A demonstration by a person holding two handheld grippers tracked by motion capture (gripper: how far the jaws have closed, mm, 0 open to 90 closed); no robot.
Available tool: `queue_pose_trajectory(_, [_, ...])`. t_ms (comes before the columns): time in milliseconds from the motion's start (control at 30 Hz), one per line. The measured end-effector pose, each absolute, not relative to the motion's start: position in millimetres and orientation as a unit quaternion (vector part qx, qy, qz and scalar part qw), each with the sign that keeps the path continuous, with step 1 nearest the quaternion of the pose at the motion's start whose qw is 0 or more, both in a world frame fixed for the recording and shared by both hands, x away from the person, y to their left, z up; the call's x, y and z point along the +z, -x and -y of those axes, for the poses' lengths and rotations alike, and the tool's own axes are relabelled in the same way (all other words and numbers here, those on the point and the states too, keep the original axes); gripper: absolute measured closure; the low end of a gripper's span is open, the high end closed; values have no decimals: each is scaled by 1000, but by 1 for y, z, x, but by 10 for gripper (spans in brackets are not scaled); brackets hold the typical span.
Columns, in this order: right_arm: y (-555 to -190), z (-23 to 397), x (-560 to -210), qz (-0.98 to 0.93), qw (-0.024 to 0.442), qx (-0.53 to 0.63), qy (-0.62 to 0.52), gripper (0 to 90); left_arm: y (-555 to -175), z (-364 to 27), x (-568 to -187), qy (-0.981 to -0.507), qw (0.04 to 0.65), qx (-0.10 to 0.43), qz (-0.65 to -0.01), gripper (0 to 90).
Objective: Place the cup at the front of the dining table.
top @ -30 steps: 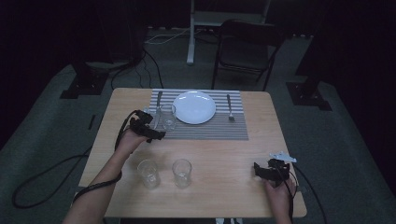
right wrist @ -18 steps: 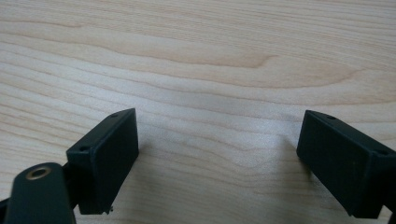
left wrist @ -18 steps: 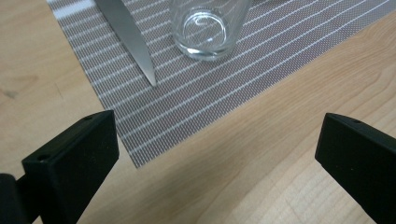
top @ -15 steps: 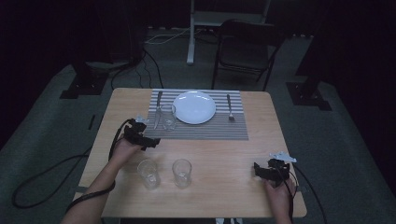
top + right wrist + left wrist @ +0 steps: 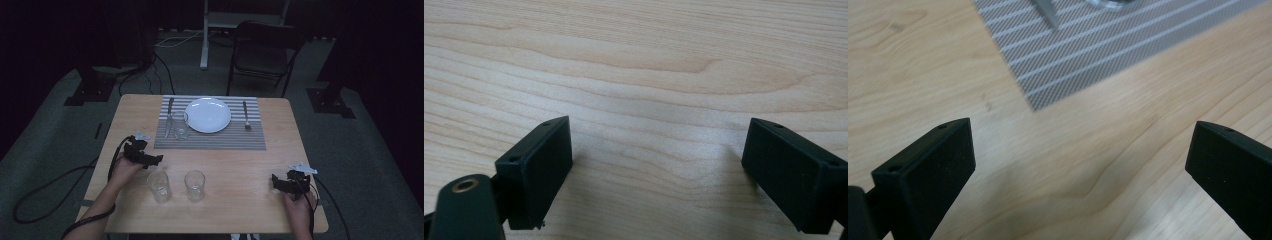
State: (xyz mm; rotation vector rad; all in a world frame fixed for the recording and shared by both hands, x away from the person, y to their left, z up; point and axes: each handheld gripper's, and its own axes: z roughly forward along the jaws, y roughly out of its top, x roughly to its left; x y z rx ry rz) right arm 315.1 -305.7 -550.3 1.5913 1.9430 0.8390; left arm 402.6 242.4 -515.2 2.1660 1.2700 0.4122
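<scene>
Left gripper [image 5: 150, 161]: jaws spread, empty, over bare wood just off the striped placemat [image 5: 210, 135] corner, near the closer glass [image 5: 159, 186]; right gripper [image 5: 280, 181]: jaws spread, empty, low at the table's [image 5: 250, 210] near right; second glass [image 5: 194, 185] beside the first; third glass [image 5: 179, 125] already on the placemat by the plate [image 5: 208, 114]; judged: one glass placed, two left.

The left gripper [image 5: 150, 160] has pulled back from the glass [image 5: 180, 125] on the placemat [image 5: 210, 137], leaving it standing alone there beside the plate. It has come off the mat's left end, back toward the near-left part of the table [image 5: 240, 210], and now sits just beyond the near-left glass [image 5: 159, 186], jaws wide and empty over bare wood.
</scene>
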Motion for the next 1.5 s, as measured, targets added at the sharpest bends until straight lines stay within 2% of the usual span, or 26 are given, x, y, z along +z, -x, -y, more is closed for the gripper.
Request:
queue_pose_trajectory(233, [-315,306,-550,-711,244,307,-583,124,-390,-256,-522,-805,297,167,-486,1])
queue_pose_trajectory(533, [-315,306,-550,-711,244,307,-583,124,-375,-275,-523,-759,320,189,-535,1])
queue_pose_trajectory(600, [-315,306,-550,-712,244,307,-583,124,-370,-277,-522,-756,317,203,-536,1])
queue_pose_trajectory(967, [-315,306,-550,-712,244,307,-583,124,-347,-284,-530,-759,302,206,-539,1])
queue_pose_trajectory(1133, [-315,306,-550,-711,244,307,-583,124,-335,-289,-530,-745,311,199,-556,1])
queue_pose_trajectory(1500, [-315,306,-550,-711,244,308,-583,124,-309,-292,-534,-735,312,222,-559,1])
